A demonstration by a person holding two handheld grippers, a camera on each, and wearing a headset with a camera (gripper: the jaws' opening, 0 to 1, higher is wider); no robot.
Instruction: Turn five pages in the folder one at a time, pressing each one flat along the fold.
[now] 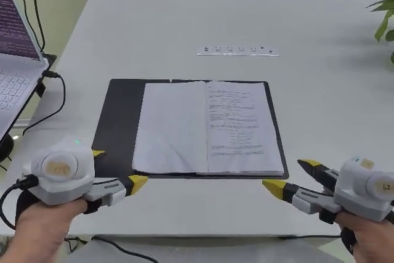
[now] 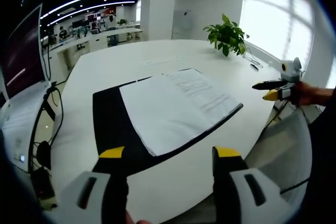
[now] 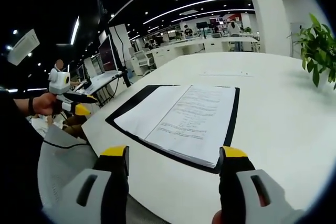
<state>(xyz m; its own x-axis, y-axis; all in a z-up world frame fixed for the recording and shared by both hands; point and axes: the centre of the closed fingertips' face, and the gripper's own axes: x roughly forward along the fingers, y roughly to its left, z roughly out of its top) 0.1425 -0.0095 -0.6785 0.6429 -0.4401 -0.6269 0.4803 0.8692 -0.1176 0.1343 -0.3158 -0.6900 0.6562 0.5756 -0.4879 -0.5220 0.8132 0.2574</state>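
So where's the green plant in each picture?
Head view: the plant is at the top right edge.
Left gripper view: the plant is upper right of centre, past the folder.
Right gripper view: the plant is at the right edge.
Shared landmark: the open folder on the table.

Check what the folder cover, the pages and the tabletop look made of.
Folder cover: black, matte, thin and flat; probably plastic or coated card, cannot tell which.
Pages: white matte paper, a thin stack bowing slightly at the fold, with print on the right one.
Tabletop: white, smooth, no grain, faint sheen; likely laminate or painted board.
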